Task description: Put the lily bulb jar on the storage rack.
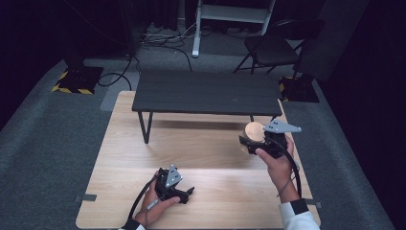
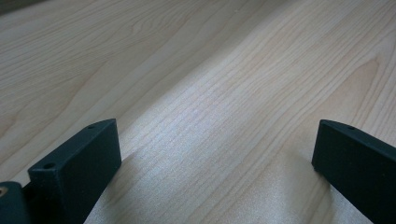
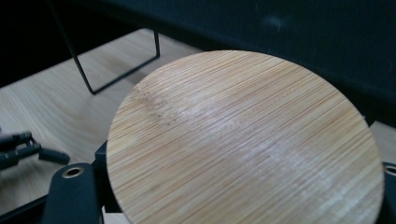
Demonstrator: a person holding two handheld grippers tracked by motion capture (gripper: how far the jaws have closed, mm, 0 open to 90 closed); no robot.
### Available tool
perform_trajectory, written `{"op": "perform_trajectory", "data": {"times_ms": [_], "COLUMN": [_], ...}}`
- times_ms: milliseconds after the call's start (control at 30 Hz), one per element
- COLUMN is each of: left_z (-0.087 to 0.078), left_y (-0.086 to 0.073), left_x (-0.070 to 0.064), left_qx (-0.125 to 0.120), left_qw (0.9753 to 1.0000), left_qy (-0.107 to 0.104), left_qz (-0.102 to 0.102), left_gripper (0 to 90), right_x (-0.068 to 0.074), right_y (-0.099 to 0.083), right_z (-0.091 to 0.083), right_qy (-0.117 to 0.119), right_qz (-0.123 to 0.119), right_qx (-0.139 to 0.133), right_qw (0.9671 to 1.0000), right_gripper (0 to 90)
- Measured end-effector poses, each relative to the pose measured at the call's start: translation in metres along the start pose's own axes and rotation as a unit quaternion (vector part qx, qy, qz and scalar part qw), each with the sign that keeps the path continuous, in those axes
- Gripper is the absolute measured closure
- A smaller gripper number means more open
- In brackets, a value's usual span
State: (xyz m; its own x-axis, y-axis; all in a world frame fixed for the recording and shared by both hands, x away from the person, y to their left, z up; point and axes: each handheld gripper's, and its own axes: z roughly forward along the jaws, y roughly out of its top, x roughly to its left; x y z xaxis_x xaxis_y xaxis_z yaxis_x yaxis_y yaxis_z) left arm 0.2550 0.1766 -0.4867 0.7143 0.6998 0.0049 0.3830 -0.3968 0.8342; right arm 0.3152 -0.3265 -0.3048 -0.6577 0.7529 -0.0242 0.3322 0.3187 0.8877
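Your right gripper [image 1: 252,142] was clamped on the bamboo disc [image 3: 243,140] at its rim, above the surface [image 1: 201,143]. The disc looked stiff, light, smooth; edge grips suited it. Your left gripper [image 1: 187,194] rested with jaws apart.

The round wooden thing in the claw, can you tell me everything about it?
The round wooden disc is flat and pale tan, with fine straight grain like bamboo and a smooth circular edge. The right claw holds it between its jaws at the edges, face tilted up, above the right side of the light wooden table, just in front of the low black bench.
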Motion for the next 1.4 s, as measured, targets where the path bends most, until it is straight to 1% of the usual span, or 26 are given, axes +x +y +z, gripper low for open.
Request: {"op": "perform_trajectory", "data": {"times_ms": [100,167,267,400,467,533,633,700,800,867,933,1033,1233,1333,1400], "left_z": [0.0,0.0,0.0,0.0,0.0,0.0,0.0,0.0,0.0,0.0,0.0,0.0,0.0,0.0,0.0], "left_y": [0.0,0.0,0.0,0.0,0.0,0.0,0.0,0.0,0.0,0.0,0.0,0.0,0.0,0.0,0.0], "left_x": [0.0,0.0,0.0,0.0,0.0,0.0,0.0,0.0,0.0,0.0,0.0,0.0,0.0,0.0,0.0], "left_qx": [0.0,0.0,0.0,0.0,0.0,0.0,0.0,0.0,0.0,0.0,0.0,0.0,0.0,-0.001,-0.001], "left_qw": [1.0,1.0,1.0,1.0,1.0,1.0,1.0,1.0,1.0,1.0,1.0,1.0,1.0,1.0,1.0], "left_qy": [0.0,0.0,0.0,0.0,0.001,0.001,0.001,0.001,0.001,0.001,0.001,0.001,0.0,0.001,0.0], "left_qz": [0.0,0.0,0.0,0.0,0.0,0.0,0.0,0.0,0.0,0.0,0.0,0.0,0.001,0.001,0.001], "left_gripper": [1.2,1.2,1.2,1.2,1.2,1.2,1.2,1.2,1.2,1.2,1.2,1.2,1.3,1.2,1.3], "right_x": [-0.002,-0.003,-0.006,-0.014,-0.015,-0.016,-0.022,-0.022,-0.028,-0.032,-0.034,-0.036,-0.034,-0.033,-0.031], "right_y": [0.018,0.03,0.042,0.058,0.065,0.071,0.082,0.091,0.099,0.103,0.105,0.107,0.109,0.107,0.106], "right_z": [0.0,0.001,0.003,0.007,0.007,0.007,0.011,0.015,0.022,0.028,0.035,0.048,0.066,0.072,0.075], "right_qy": [0.0,0.0,-0.001,0.004,-0.002,-0.005,-0.004,-0.018,-0.019,-0.024,-0.028,-0.038,-0.054,-0.058,-0.061], "right_qz": [-0.001,0.0,0.001,0.008,0.006,0.005,0.02,0.021,0.038,0.047,0.05,0.055,0.055,0.061,0.059], "right_qx": [-0.01,-0.008,-0.014,-0.018,-0.016,-0.021,-0.019,-0.013,-0.012,-0.012,-0.012,-0.003,0.011,0.013,0.01], "right_qw": [0.9999,1.0,0.9999,0.9998,0.9998,0.9998,0.9996,0.9995,0.999,0.9986,0.9983,0.9978,0.997,0.9964,0.9963], "right_gripper": [24.9,25.0,25.0,25.0,25.0,25.0,24.9,24.9,24.9,24.9,24.9,24.9,24.9,24.9,24.9]}}
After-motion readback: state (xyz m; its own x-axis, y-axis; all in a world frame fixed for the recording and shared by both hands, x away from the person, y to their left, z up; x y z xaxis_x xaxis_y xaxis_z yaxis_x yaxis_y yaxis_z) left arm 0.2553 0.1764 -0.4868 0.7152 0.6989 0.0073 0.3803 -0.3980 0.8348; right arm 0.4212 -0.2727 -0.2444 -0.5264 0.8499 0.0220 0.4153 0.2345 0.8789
